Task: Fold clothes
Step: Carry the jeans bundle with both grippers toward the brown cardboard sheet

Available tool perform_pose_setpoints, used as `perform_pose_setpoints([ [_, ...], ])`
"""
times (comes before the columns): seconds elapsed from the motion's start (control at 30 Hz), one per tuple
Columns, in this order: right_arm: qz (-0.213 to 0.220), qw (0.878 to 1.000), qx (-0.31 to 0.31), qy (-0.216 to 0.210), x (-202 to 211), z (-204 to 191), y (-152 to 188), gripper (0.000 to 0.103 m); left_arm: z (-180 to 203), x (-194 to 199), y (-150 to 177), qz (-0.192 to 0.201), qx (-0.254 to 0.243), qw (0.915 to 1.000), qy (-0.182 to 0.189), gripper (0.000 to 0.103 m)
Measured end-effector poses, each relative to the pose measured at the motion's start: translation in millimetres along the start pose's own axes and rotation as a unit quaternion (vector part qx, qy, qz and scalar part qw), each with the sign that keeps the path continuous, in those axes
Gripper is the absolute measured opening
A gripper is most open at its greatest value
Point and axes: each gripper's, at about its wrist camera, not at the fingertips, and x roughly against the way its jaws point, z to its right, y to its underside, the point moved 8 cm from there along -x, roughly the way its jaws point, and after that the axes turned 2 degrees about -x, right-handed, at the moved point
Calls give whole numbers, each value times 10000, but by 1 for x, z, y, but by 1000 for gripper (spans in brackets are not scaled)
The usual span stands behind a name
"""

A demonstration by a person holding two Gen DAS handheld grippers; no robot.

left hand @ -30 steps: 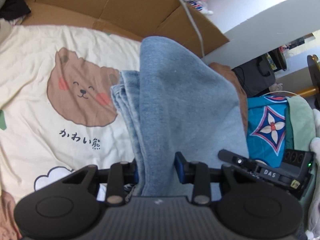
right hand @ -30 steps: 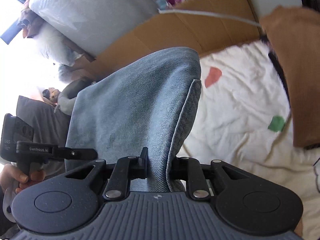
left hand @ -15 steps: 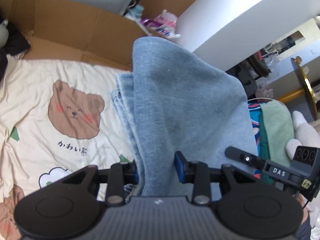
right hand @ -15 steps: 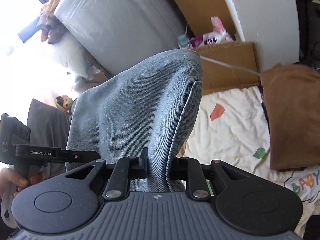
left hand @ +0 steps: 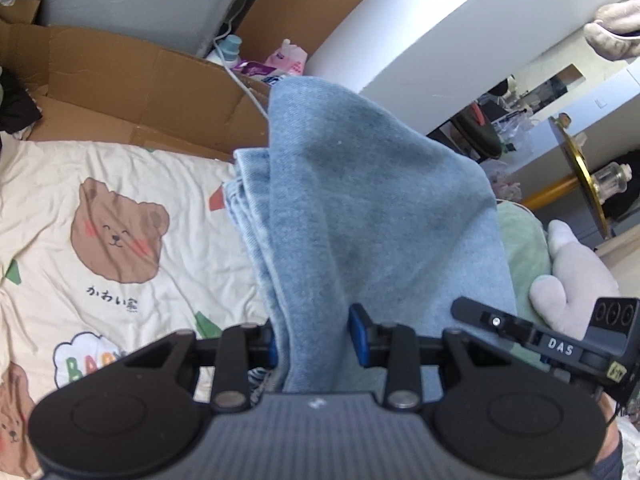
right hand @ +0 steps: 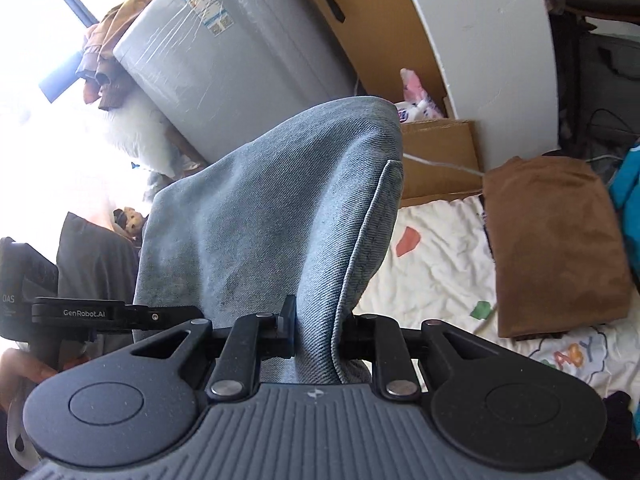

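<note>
Cream bedsheet (left hand: 120, 168) (bear print) lies beside cardboard (left hand: 120, 80) and a grey appliance (right hand: 224, 64).

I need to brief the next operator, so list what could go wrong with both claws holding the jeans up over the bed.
1. The left claw pinches a thick bunch of the jeans; loose layers hang at its left and could slide out.
2. The right claw grips only a narrow folded edge, which might slip.
3. The brown cloth on the bedsheet could be brushed out of shape.

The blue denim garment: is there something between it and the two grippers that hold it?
No. The left gripper and right gripper each clamp the blue denim garment directly between their pads.
</note>
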Motion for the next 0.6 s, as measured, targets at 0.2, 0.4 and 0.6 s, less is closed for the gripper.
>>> perform_pose_setpoints([
  [0.2,19,10000,-42,-26,23,15,-4,19,20,-6,3,3,107,9999,-54,36],
  [0.4,49,10000,46,53,39,37,-14,19,42,-23,3,-31,89,9999,41,36],
  [0.6,178,9994,-39,289,41,68,-26,19,57,-57,-6,-78,144,9994,300,36],
])
